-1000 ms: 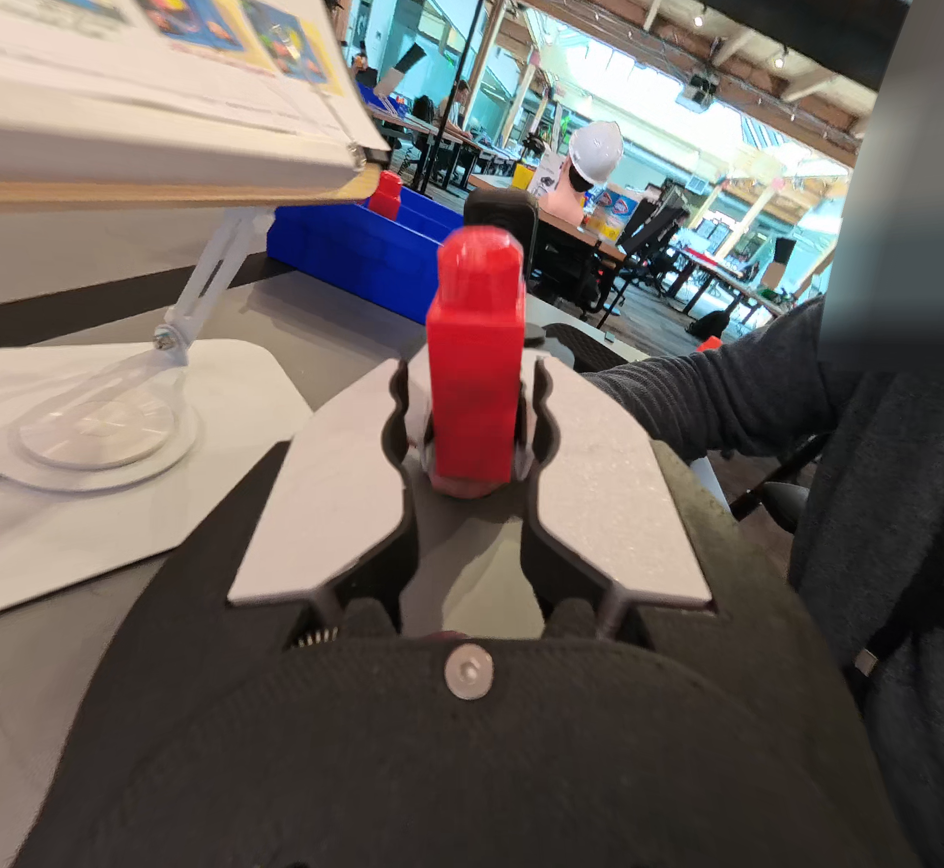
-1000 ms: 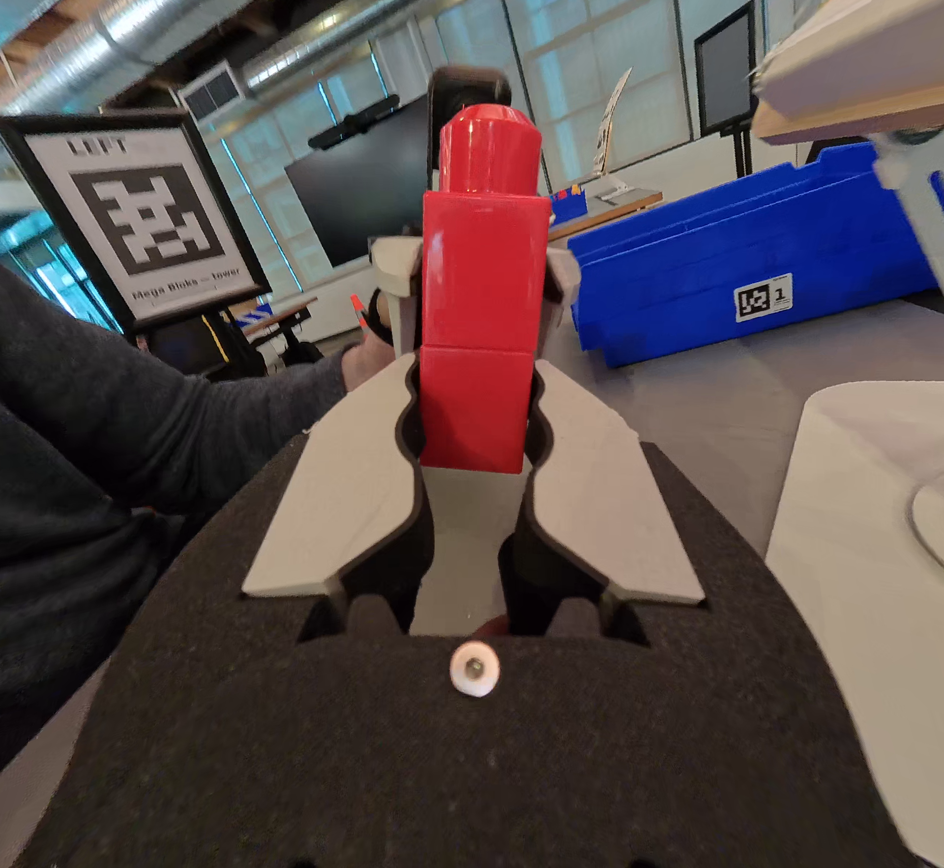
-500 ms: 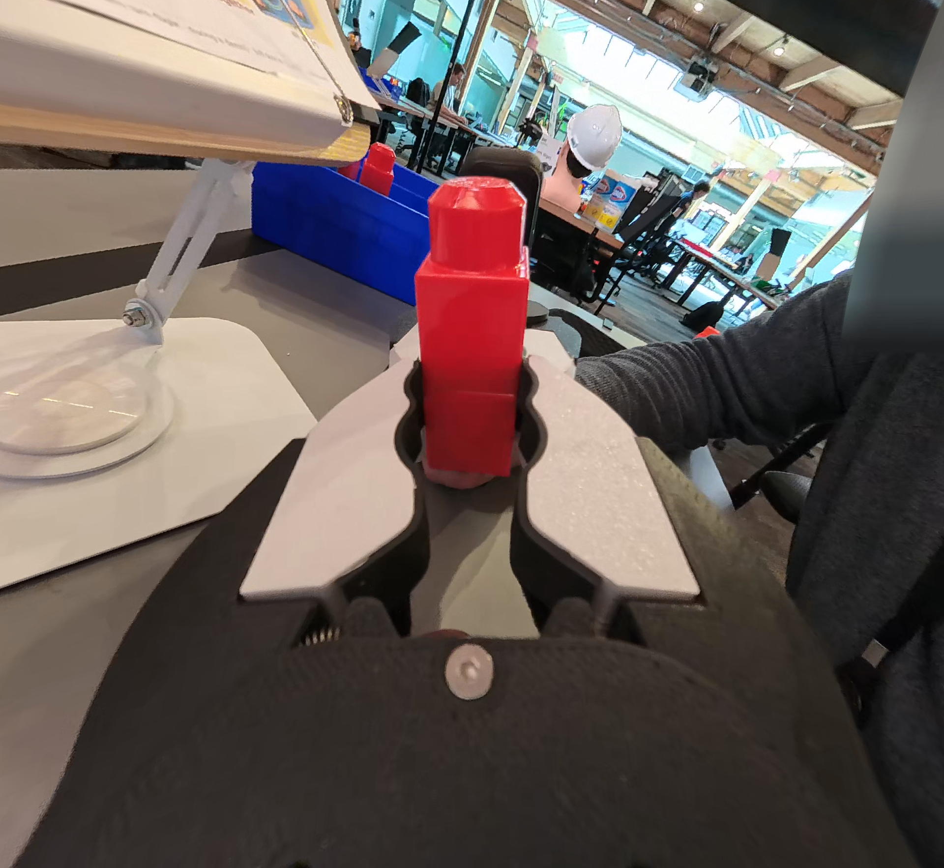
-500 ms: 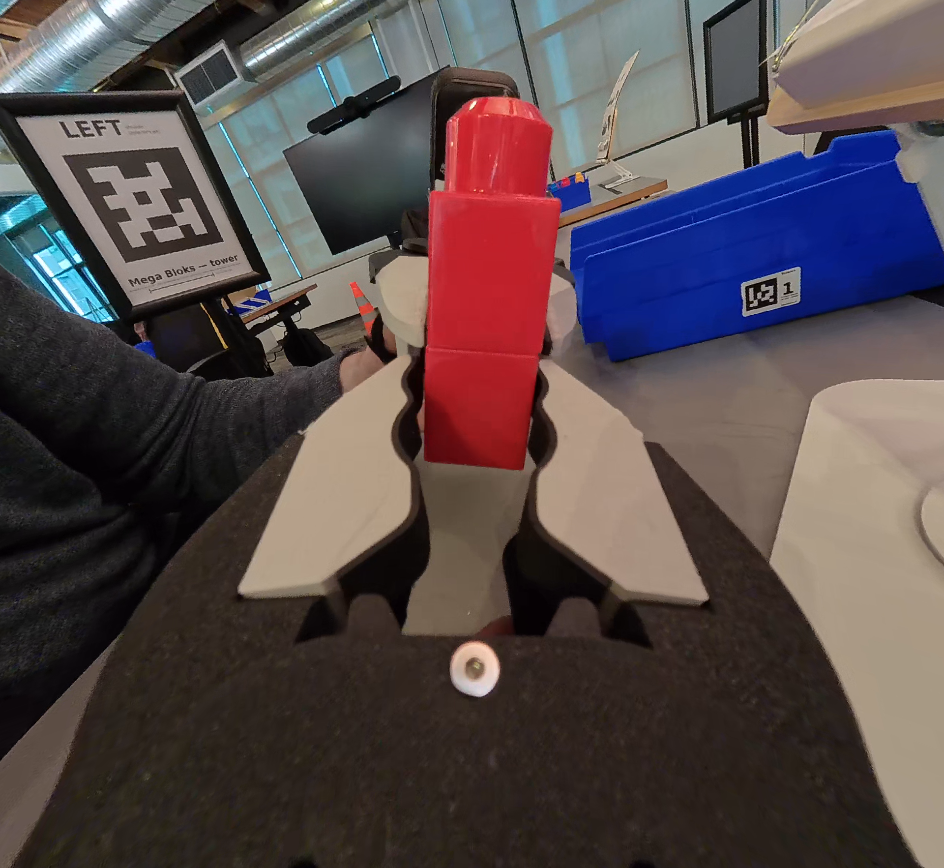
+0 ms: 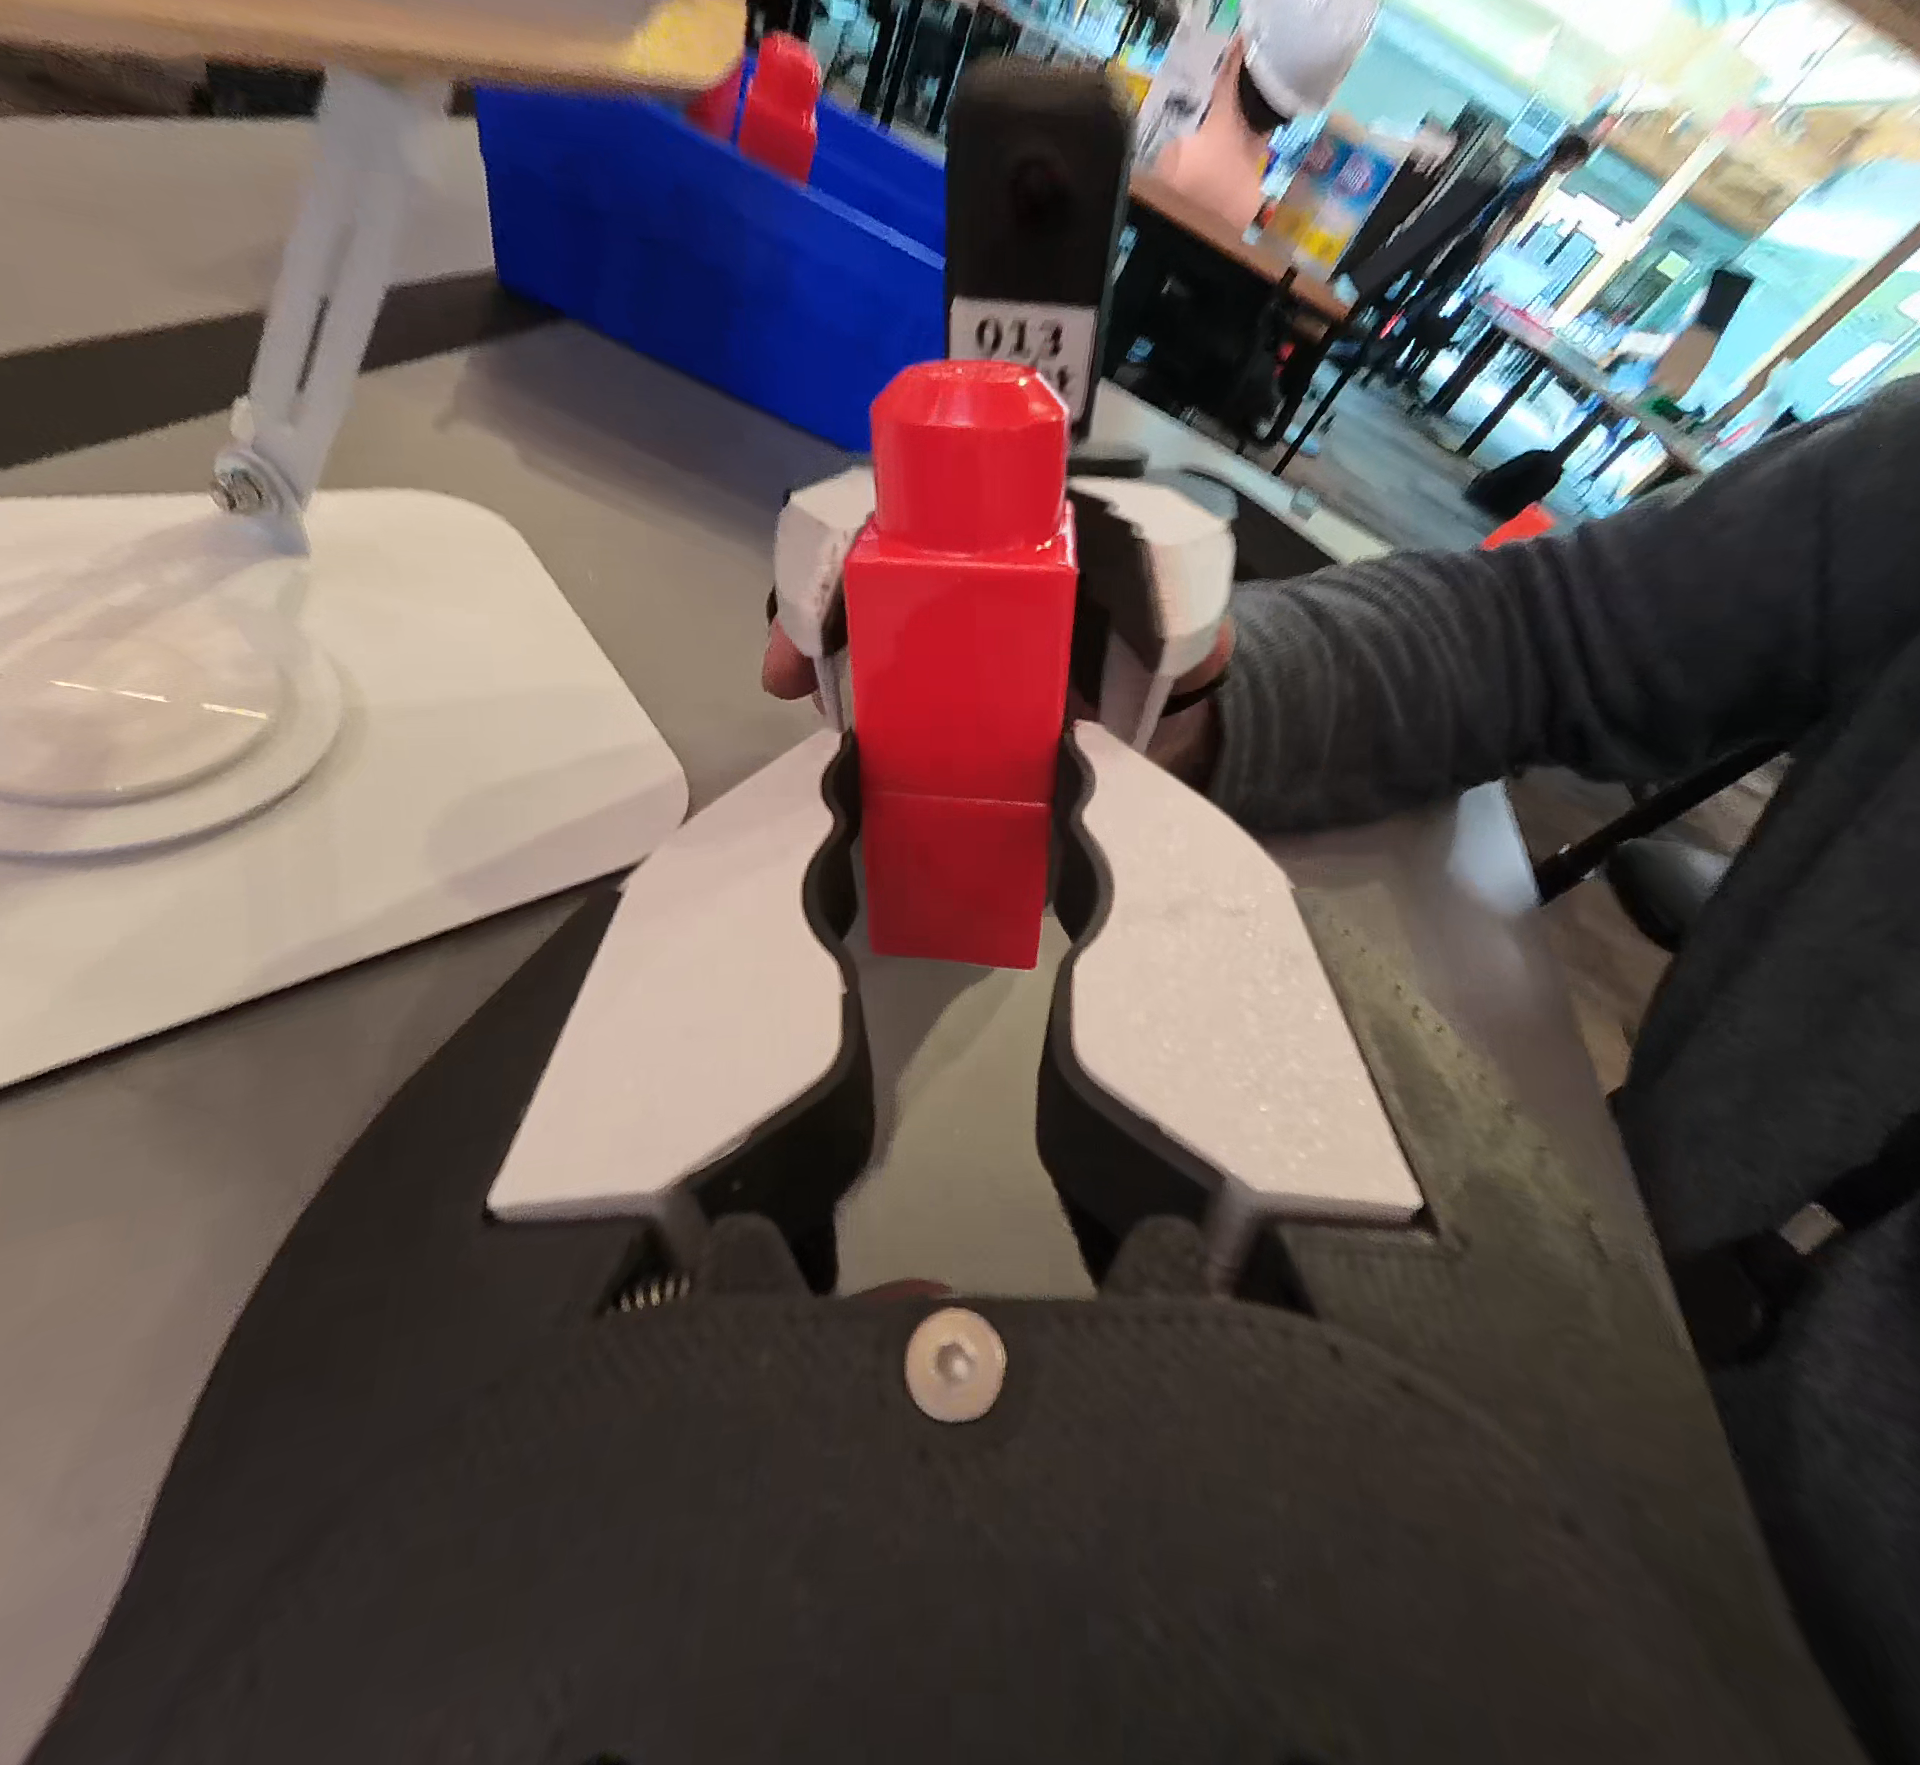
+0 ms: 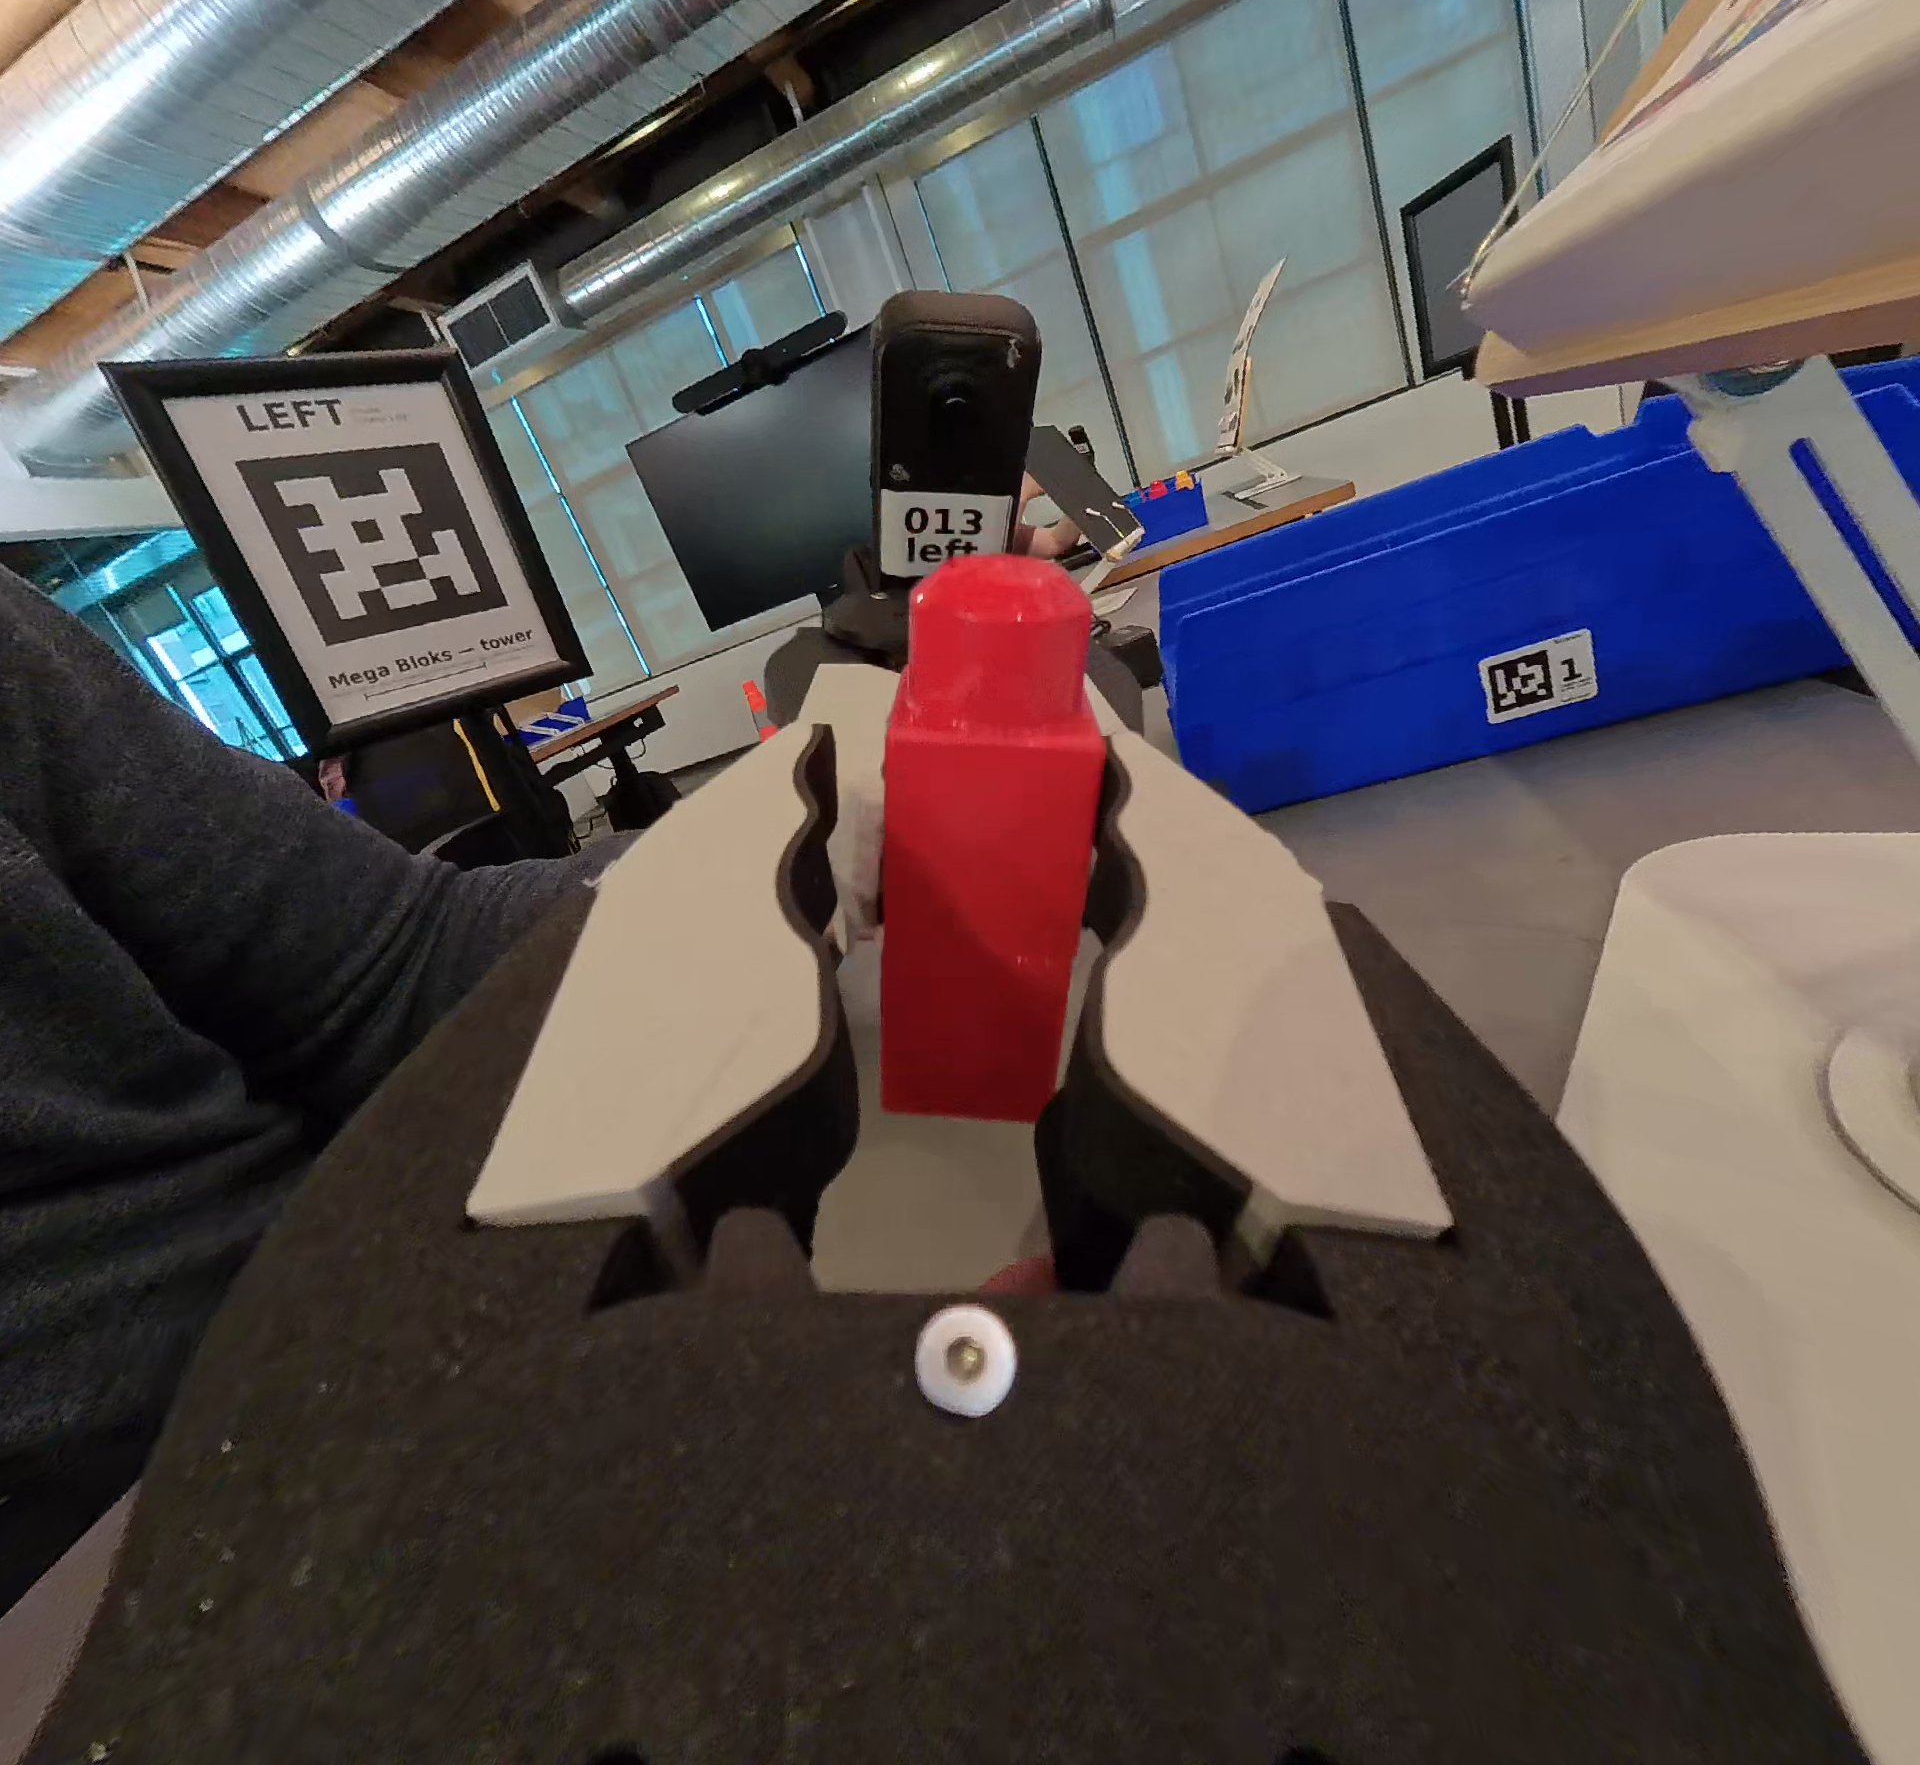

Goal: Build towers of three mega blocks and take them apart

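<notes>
You have a stack of red mega blocks [image 5: 961,707] held off the bench between both grippers, which face each other across it. The left gripper [image 5: 951,868] has its fingers [image 5: 727,967] closed on the lower block, where a seam shows just above the fingertips; the upper block and its round stud stand clear above. The right gripper [image 6: 961,905] has its fingers [image 6: 1216,967] closed around the same stack, pinching it at the sides. In the left wrist view the right gripper shows beyond the stack at the level of the upper block, so each gripper appears to hold a different block. Only two blocks can be counted; whether a third sits below is hidden by the fingers. Judgement: this is either the press-together or the pull-apart at the seam, and the frames do not settle which. Either way, the next move calls for force straight along the stack's axis, with both grips firm and no twist, or the stud will bind or a block will slip out. Surface: grey bench [image 5: 582,427], with a white stand base [image 5: 343,728] to your left in the left wrist view. A blue bin [image 6: 1455,614] sits near the far edge, with another red block [image 5: 781,105] standing in it. Room: open workshop, exposed ducts, large windows, a framed marker sign [image 6: 343,531], a dark monitor [image 6: 758,520].
</notes>
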